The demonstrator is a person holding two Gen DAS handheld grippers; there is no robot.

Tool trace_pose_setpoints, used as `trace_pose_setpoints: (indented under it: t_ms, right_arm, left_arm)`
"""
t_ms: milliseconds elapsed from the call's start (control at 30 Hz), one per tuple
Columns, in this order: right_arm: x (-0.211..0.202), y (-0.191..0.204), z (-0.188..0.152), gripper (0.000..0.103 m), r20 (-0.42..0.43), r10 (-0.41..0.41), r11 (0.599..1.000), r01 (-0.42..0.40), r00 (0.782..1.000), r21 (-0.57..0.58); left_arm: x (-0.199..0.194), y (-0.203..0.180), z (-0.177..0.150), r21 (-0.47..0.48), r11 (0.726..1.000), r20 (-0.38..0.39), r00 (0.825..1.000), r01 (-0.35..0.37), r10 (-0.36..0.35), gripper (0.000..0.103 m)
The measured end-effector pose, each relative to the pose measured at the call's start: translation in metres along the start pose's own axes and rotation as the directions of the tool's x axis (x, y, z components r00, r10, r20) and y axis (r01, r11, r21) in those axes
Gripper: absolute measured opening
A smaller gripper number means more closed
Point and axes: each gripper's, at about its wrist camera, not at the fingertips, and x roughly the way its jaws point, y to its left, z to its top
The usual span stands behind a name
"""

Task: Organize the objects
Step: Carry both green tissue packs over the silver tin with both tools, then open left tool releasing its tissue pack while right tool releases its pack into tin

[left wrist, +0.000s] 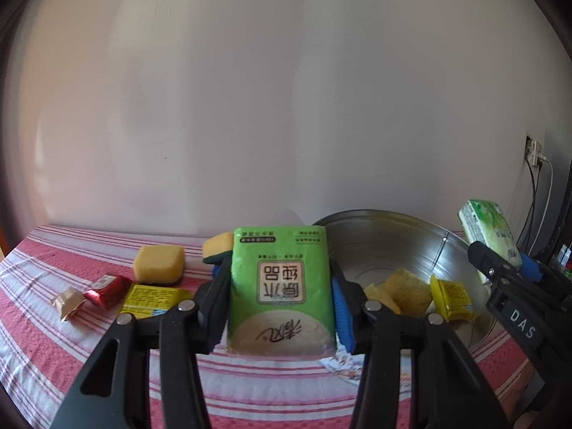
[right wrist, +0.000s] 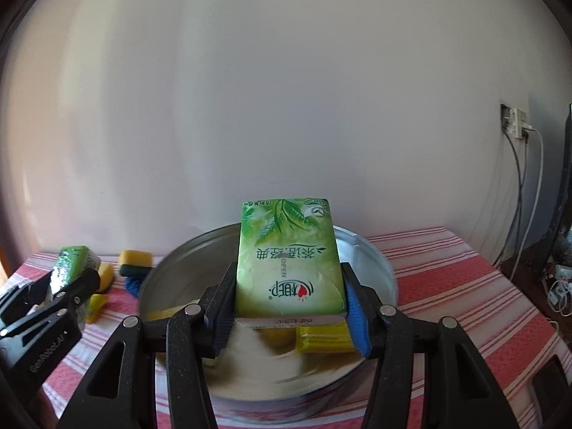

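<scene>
Left gripper [left wrist: 280,282]: black fingers [left wrist: 218,293] with blue pads, part-way apart and clamped on the two long sides of a bright green tissue pack [left wrist: 280,286]. The pack is carried clear of the striped tablecloth [left wrist: 250,379], print upside down, just left of the metal basin [left wrist: 386,246].

Right gripper [right wrist: 289,286]: fingers [right wrist: 223,296] likewise part-way apart, pressed against both sides of a leaf-print tissue pack [right wrist: 289,257]. This pack is held above the basin's interior; the view beneath it is blurred.

Metal basin: round, shallow, standing on the cloth near the wall. Contents visible from the left wrist: a yellow packet [left wrist: 450,296] and pale yellow pieces [left wrist: 407,286], which cannot be identified further.

On the cloth, left of the basin:
- yellow sponge [left wrist: 159,262], lying flat
- yellow-and-green scouring sponge [left wrist: 216,248], behind the left gripper's finger
- flat yellow packet [left wrist: 150,296], beside the sponge
- red foil wrapper [left wrist: 107,289], touching the flat packet's left edge
- beige wrapper [left wrist: 68,302], just left of the red one

Background: plain wall, with a wall socket [right wrist: 514,123] and hanging cables at far right.
</scene>
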Motion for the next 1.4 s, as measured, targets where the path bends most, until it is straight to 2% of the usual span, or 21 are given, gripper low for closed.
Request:
trace_pose_setpoints:
  t_ms: [333, 600, 1067, 1400]
  right_arm:
    - [0.02, -0.036, 0.004, 0.056, -0.022, -0.077, 0.996, 0.077, 0.997, 0.037]
    - [0.042, -0.049, 0.004, 0.056, -0.051, -0.124, 0.992, 0.125, 0.991, 0.03]
    - [0.061, -0.04, -0.009, 0.056, -0.14, -0.088, 0.996, 0.084, 0.986, -0.028]
    - [0.069, -0.032, -0.013, 0.056, -0.162, -0.061, 0.997, 0.052, 0.985, -0.06]
  left_arm:
    - [0.015, -0.042, 0.012, 0.028, 0.997, 0.01, 0.997, 0.079, -0.079, 0.049]
    - [0.038, -0.065, 0.009, 0.058, 0.994, -0.04, 0.996, 0.088, -0.086, 0.049]
    - [0.063, -0.067, -0.001, 0.054, 0.996, -0.131, 0.989, 0.076, -0.068, 0.049]
    - [0.069, -0.074, -0.007, 0.079, 0.995, -0.141, 0.989, 0.057, -0.045, 0.049]
